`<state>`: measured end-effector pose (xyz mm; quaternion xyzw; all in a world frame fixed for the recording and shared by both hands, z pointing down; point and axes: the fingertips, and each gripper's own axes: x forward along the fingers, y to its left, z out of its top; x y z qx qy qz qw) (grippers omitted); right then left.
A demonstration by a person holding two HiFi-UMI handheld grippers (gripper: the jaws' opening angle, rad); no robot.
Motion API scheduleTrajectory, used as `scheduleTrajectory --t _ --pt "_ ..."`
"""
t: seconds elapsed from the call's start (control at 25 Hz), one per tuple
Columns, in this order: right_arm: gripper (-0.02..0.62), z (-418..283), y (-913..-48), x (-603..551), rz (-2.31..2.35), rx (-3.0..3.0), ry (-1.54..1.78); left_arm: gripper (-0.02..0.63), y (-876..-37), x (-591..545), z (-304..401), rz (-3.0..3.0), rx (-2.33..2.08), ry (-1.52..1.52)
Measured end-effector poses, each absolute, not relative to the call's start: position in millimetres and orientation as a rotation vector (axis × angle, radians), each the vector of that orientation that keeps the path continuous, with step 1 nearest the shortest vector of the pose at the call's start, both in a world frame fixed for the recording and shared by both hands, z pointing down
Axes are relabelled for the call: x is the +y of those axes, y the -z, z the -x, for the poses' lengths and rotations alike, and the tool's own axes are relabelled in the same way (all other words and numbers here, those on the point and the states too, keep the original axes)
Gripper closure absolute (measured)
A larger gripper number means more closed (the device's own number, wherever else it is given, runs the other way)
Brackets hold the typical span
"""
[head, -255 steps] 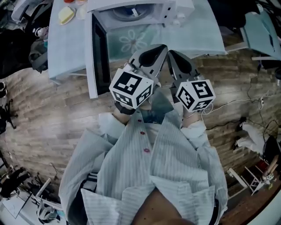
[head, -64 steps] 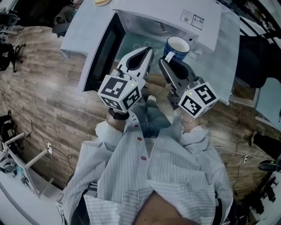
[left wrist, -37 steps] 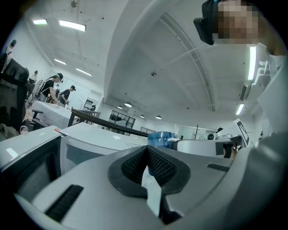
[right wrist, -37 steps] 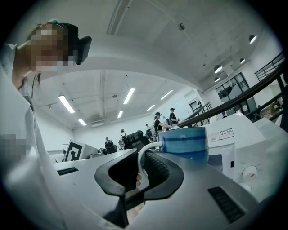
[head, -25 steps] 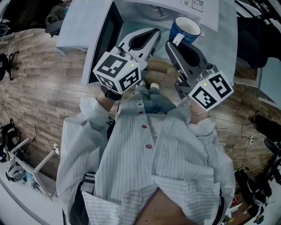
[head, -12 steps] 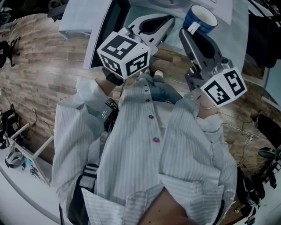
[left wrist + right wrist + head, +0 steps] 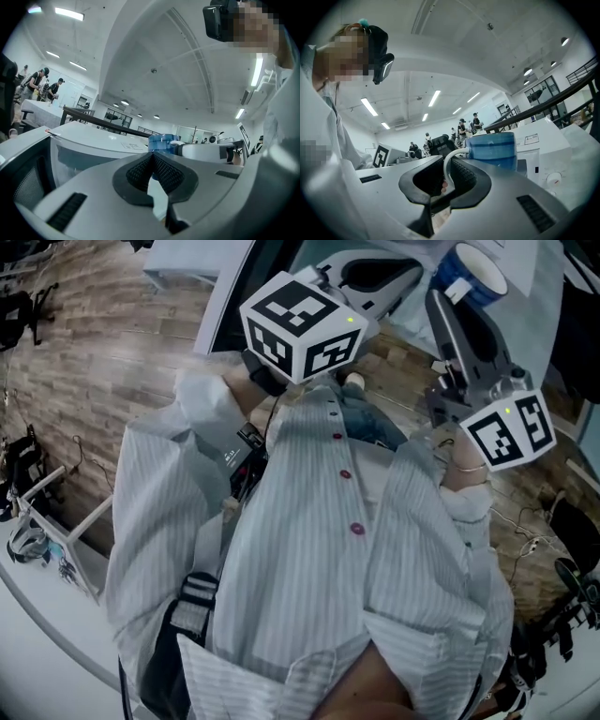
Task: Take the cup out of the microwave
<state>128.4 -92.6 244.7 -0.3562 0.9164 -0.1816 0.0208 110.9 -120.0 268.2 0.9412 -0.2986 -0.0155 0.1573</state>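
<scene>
Right gripper view gives us the clearest reading: the jaws of our right gripper are clamped on the white loop handle of the blue ceramic cup, the ribbed black pads pressing it from both sides. We hold the cup upright in open air, outside the white microwave, whose labelled front panel and round dial stand behind it to the right. Farther back we see several people in a bright hall under strip lights.

Left gripper view shows the jaws of our left gripper together, pads meeting at the tips with nothing between them. Beyond them we see the same cup, just beside the grey body of the right gripper, with the microwave to the left.

Head view looks down over our pale striped shirt: both grippers sit side by side in front of the chest, above the wooden floor. The cup shows at the top right, seen against the pale worktop and well right of the dark microwave door.
</scene>
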Motion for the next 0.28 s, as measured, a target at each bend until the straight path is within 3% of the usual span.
scheduleTrajectory --t 0.28 --pt "0.528 -129.7 -239.5 -84.7 1.104 2.841 0.549 0.598 -264.2 -113.4 -112.5 -2.695 -0.848 0.033"
